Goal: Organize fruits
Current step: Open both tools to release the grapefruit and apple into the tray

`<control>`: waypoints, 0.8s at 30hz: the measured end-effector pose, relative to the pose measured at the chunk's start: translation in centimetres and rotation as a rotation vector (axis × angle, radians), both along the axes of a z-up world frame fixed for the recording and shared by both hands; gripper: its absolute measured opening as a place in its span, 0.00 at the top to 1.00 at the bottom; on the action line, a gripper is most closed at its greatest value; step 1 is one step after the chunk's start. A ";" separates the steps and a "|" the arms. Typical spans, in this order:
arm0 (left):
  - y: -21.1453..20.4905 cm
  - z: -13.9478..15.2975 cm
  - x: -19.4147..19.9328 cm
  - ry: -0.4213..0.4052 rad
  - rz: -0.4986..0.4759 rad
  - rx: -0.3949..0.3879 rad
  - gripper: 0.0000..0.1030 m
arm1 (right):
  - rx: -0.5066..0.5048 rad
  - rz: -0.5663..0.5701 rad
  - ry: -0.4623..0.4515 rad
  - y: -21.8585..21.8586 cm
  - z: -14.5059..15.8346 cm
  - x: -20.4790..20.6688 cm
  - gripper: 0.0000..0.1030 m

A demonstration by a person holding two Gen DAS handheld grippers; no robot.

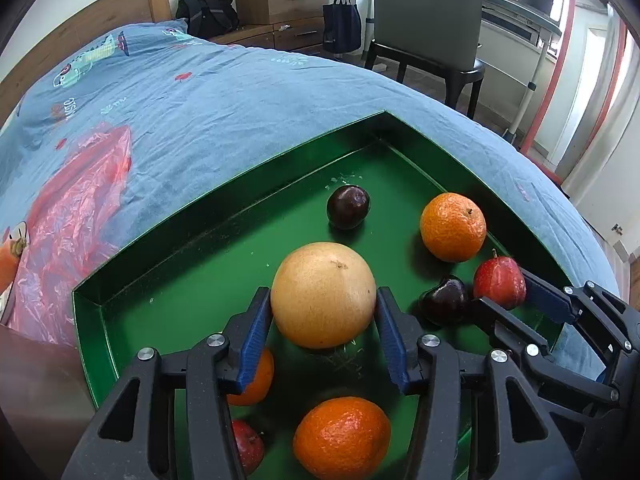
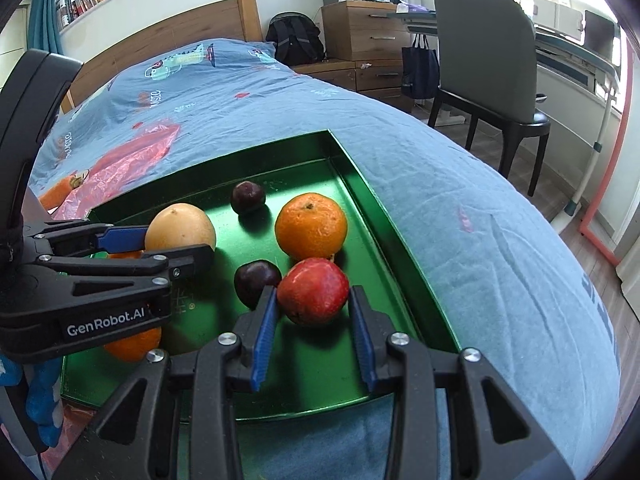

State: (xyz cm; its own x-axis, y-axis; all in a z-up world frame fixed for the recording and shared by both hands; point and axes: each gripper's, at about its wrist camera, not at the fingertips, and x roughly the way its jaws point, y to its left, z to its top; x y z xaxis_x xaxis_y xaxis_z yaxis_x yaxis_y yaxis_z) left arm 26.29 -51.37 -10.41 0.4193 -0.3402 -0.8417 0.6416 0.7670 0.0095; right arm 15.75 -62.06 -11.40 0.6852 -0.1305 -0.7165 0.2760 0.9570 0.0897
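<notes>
Fruits lay in a green tray (image 1: 168,256) on the blue-covered bed (image 1: 208,112), and each hand-held gripper had one between its blue pads. The left hand-held gripper (image 1: 324,312) straddled a pale yellow grapefruit (image 1: 323,294) at the tray's middle, pads at its flanks and apparently touching, so I judged it held. The fruit was round with no real long axis; its stem scar faced up and slightly far. The right hand-held gripper (image 2: 314,316) bracketed a red apple (image 2: 313,290) by the tray's right wall, left pad against it, a thin gap at the right pad, so a firm hold could not be confirmed. Its stem end pointed far, toward the orange (image 2: 311,226) just behind. A dark plum (image 2: 256,282) touched the apple's left side, close to the left pad. Either fruit sat straight ahead of its own gripper.
</notes>
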 end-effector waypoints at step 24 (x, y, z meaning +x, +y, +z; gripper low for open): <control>4.7 9.0 -7.1 -0.102 -0.044 -0.071 0.46 | 0.011 -0.003 -0.023 2.4 4.7 -4.1 0.55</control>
